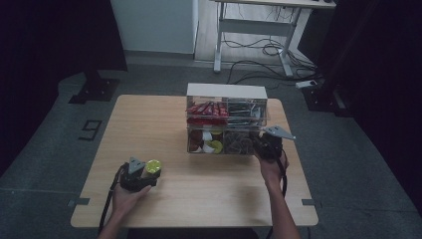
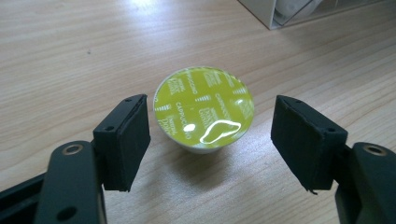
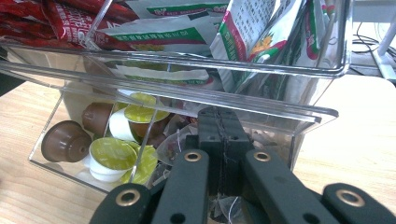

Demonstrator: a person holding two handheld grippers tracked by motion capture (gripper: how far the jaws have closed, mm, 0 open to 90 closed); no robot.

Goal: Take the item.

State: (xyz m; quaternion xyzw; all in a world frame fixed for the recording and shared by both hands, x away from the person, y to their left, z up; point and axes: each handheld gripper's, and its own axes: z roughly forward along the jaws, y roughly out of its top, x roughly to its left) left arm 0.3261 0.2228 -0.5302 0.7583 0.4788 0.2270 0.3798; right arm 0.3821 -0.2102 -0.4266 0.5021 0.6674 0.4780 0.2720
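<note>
Left hand-held gripper (image 2: 212,135) sits low over the worktop (image 1: 164,124), jaws spread wide, and between them stands a green-lidded coffee capsule (image 2: 204,108), foil top up, "cappuccino" printed across it. Neither pad touches it; there's bare wood on both sides, so the capsule rests free on the worktop. In the high view that capsule (image 1: 153,166) is near the front left corner, just ahead of the left hand-held gripper (image 1: 144,175).

Over to the right hand-held gripper (image 3: 219,135): jaws pressed together, nothing visible between them, tips right up against the front of the clear plastic organiser (image 3: 322,70). From above, the right hand-held gripper (image 1: 263,147) is at the organiser's (image 1: 226,91) front right corner, toward the worktop's far right. Lower tier, left compartment: brown capsules (image 3: 65,140) and green-lidded capsules (image 3: 112,154). Upper tier: red sachets (image 3: 51,18) on the left, white-and-green packets (image 3: 252,32) on the right.
</note>
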